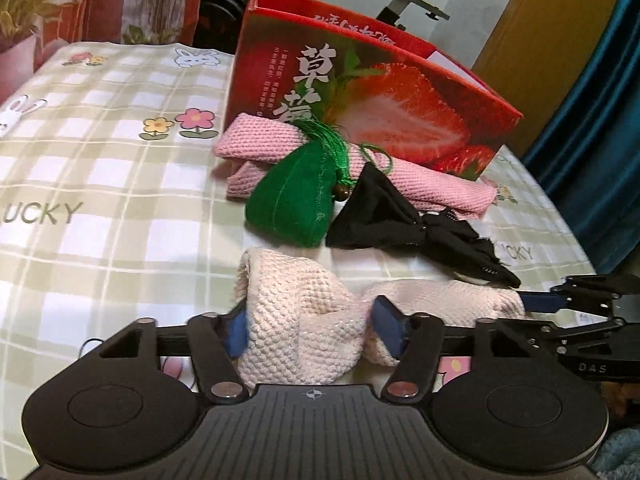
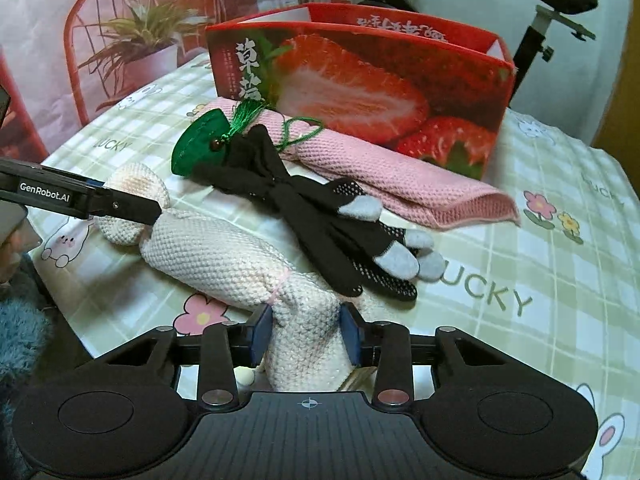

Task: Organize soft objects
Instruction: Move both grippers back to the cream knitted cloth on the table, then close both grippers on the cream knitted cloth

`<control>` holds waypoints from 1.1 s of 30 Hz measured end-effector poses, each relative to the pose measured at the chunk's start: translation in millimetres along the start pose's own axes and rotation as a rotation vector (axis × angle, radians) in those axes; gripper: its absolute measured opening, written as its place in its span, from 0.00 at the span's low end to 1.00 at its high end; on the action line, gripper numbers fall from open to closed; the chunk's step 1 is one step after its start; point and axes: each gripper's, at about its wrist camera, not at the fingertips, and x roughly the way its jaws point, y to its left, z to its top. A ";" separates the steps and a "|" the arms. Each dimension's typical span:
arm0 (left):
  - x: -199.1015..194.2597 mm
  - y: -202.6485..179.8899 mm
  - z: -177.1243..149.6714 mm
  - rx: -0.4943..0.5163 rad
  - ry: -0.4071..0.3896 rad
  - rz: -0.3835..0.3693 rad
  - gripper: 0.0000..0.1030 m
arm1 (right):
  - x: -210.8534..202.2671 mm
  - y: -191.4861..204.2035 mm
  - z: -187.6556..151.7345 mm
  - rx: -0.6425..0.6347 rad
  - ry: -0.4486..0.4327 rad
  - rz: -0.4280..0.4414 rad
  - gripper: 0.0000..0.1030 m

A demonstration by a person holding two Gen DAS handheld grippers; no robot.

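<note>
A cream knitted cloth lies bunched near the table's front edge. My left gripper is shut on one end of it, blue pads pressing the folds. My right gripper is shut on the other end of the same cloth. In the right wrist view, the left gripper's fingers reach in from the left. Behind the cloth lie a green tasselled pouch, black gloves with grey fingertips, and a folded pink cloth. These rest against an open red strawberry box.
A checked tablecloth with bunnies and flowers covers the table. An exercise bike stands behind the box. A blue curtain hangs at the right, and a printed backdrop with a red chair at the back left.
</note>
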 end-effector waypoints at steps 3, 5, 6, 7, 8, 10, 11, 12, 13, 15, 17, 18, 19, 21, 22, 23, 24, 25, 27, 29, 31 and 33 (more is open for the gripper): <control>0.6 -0.2 1.2 0.000 -0.002 -0.007 0.53 | 3.9 -3.6 4.0 0.016 -0.006 0.010 0.30; 4.3 0.1 5.0 -0.009 0.004 -0.005 0.52 | 7.6 -6.9 6.8 0.026 -0.011 0.016 0.29; 6.7 1.8 9.0 -0.024 0.012 -0.002 0.52 | 9.9 -8.3 9.1 0.030 -0.014 0.018 0.29; 9.2 3.0 13.5 -0.037 0.023 -0.001 0.52 | 12.1 -9.3 11.4 0.032 -0.015 0.018 0.29; 11.9 4.7 18.6 -0.049 0.035 -0.001 0.52 | 14.4 -10.6 14.2 0.033 -0.017 0.016 0.29; 16.3 6.4 28.2 -0.059 0.056 0.004 0.52 | 18.7 -10.9 19.2 0.026 -0.019 0.008 0.29; 18.4 6.6 32.2 -0.062 0.062 0.006 0.51 | 20.6 -10.8 21.2 0.024 -0.021 0.005 0.29; 20.2 6.2 36.2 -0.063 0.062 0.007 0.51 | 22.0 -10.9 22.5 0.024 -0.023 0.002 0.29; 21.3 5.5 39.7 -0.061 0.061 0.008 0.51 | 22.8 -10.8 23.1 0.027 -0.026 0.000 0.29; 23.9 5.1 42.9 -0.063 0.058 0.007 0.51 | 22.7 -10.8 22.3 0.031 -0.030 -0.002 0.29; 26.1 6.0 40.9 -0.067 0.056 0.006 0.51 | 22.1 -12.4 19.1 0.045 -0.041 0.000 0.29; 26.4 6.4 38.6 -0.066 0.050 0.005 0.51 | 21.9 -13.6 17.5 0.055 -0.048 0.003 0.29; 25.6 6.8 36.6 -0.066 0.042 0.002 0.52 | 21.5 -14.7 15.9 0.065 -0.055 0.005 0.29; 23.0 9.0 32.1 -0.071 0.025 -0.004 0.51 | 20.4 -13.7 12.9 0.074 -0.067 0.002 0.29; 21.6 10.2 30.0 -0.073 0.018 -0.007 0.51 | 19.8 -12.8 11.5 0.073 -0.072 -0.002 0.29; 20.8 10.7 28.0 -0.074 0.011 -0.008 0.51 | 19.3 -11.2 10.5 0.070 -0.075 -0.005 0.29; 20.0 11.1 25.6 -0.073 0.004 -0.008 0.51 | 19.1 -10.2 9.8 0.068 -0.078 -0.007 0.29; 18.9 10.4 24.0 -0.072 -0.002 -0.005 0.52 | 18.8 -9.3 9.2 0.065 -0.079 -0.007 0.29; 17.9 10.1 20.4 -0.068 -0.013 -0.002 0.52 | 18.5 -8.0 9.0 0.061 -0.080 -0.004 0.29; 17.8 10.2 18.5 -0.066 -0.019 -0.004 0.52 | 18.4 -7.7 8.8 0.058 -0.080 -0.001 0.29; 18.1 11.3 17.8 -0.070 -0.021 -0.007 0.52 | 18.0 -6.7 8.1 0.057 -0.081 0.001 0.29; 18.2 11.0 17.1 -0.066 -0.024 -0.007 0.52 | 17.7 -5.7 7.8 0.053 -0.082 0.004 0.28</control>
